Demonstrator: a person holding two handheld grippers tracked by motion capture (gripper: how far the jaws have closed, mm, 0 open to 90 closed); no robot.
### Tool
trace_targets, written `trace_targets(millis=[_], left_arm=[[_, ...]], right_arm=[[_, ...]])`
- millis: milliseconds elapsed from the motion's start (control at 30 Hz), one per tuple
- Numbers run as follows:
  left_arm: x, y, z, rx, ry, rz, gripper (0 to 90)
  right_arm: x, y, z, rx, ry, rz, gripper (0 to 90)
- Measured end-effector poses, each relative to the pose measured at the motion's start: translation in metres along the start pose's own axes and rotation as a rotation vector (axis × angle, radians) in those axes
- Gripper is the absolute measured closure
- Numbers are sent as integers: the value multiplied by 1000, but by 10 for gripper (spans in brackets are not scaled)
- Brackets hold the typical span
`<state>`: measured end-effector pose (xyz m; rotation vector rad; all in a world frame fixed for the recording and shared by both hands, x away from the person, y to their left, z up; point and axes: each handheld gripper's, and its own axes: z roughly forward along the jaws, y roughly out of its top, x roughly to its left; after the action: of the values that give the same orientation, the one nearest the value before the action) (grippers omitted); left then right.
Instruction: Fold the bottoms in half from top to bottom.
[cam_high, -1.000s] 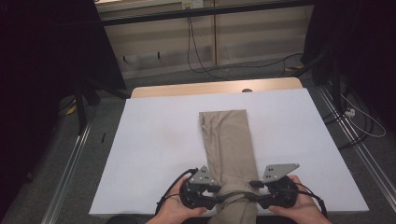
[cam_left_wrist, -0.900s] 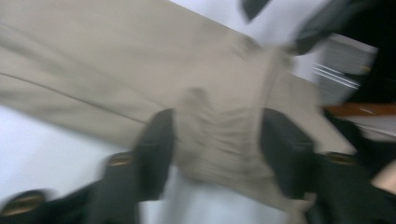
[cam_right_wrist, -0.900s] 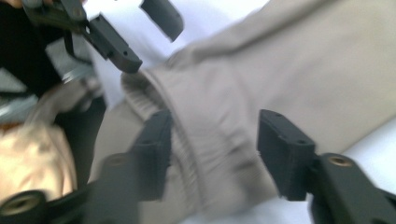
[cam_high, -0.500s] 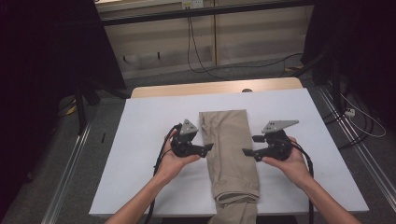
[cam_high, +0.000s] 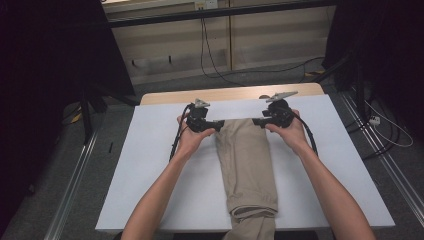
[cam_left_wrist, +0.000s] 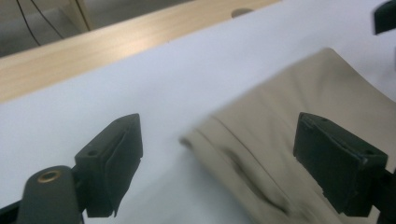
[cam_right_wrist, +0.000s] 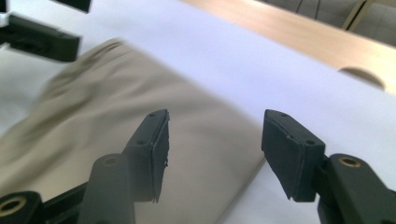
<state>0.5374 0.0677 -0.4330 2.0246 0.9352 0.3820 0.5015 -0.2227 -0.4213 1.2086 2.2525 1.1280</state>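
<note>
Folded tan trousers (cam_high: 247, 165) lie lengthwise down the middle of the white table (cam_high: 150, 170), with a bunched end hanging over the near edge. My left gripper (cam_high: 218, 123) hovers at the far left corner of the cloth, jaws wide apart; the tan corner (cam_left_wrist: 261, 154) lies between them, ungrasped. My right gripper (cam_high: 257, 121) sits at the far right corner, also open, with the cloth's edge (cam_right_wrist: 205, 140) under its jaws. The left gripper's black jaw (cam_right_wrist: 39, 37) shows across the cloth in the right gripper view.
A light wooden strip (cam_high: 225, 93) runs along the table's far edge, with a round hole (cam_right_wrist: 364, 74) in it. Cables (cam_high: 210, 55) trail on the floor beyond. Metal rails (cam_high: 70, 200) flank the table. White surface lies free on both sides of the trousers.
Both grippers have travelled from the near end of the trousers up to the far end, one on each side. The near end now lies bunched at the table's front edge.
</note>
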Motion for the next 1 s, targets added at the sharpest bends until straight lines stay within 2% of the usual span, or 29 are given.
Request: trace_targets(millis=[67,133,167,233,300,367,433,533,567,600,633,667,700,733,767,800,867,900,933,1000], left_arm=[[6,0,11,9,14,-18,170],[9,-3,20,44,6,-22,167],[10,-5,25,54,16,-26,167],[11,-7,31,72,3,-39,168],[12,-8,36,96,23,-35,172],[14,-9,37,99,-2,-67,174],[14,-9,37,100,-5,-66,171],[8,-9,37,102,-55,-50,221],[6,-10,37,102,-60,-50,224],[2,-10,37,104,-51,-32,224],[-1,-9,37,129,-25,10,238],[-4,-7,35,137,-48,9,299],[-7,-7,33,136,-102,13,465],[-11,-8,32,138,-105,24,632],[-14,-8,31,140,-126,4,674],[-15,-9,30,144,-130,-3,786],[-12,-10,26,133,-135,-41,818],[-8,-11,22,111,-145,-69,827],[-5,-11,18,96,-155,-93,831],[4,-7,7,55,-176,-127,834]], right_arm=[[-14,6,15,31,-20,27,433],[-23,5,27,33,-22,71,442],[-25,4,31,46,-22,69,437],[-27,1,42,84,-51,57,420],[-32,-3,49,76,-29,103,413],[-33,-7,54,78,-22,122,401],[-33,-8,54,70,-17,126,398],[-29,-7,52,96,33,84,456],[-25,-7,51,106,31,62,465],[-23,-7,51,112,28,42,476],[-22,-6,51,125,30,43,533],[-21,-5,50,134,40,52,601],[-21,-5,49,141,55,48,678],[-19,-5,49,148,80,48,802],[-18,-5,49,155,112,56,832],[-15,-4,48,164,102,50,842],[-14,-3,46,171,96,59,854],[-14,-3,44,165,93,75,858],[-15,-2,39,132,109,106,861],[-16,1,29,76,116,129,864]])
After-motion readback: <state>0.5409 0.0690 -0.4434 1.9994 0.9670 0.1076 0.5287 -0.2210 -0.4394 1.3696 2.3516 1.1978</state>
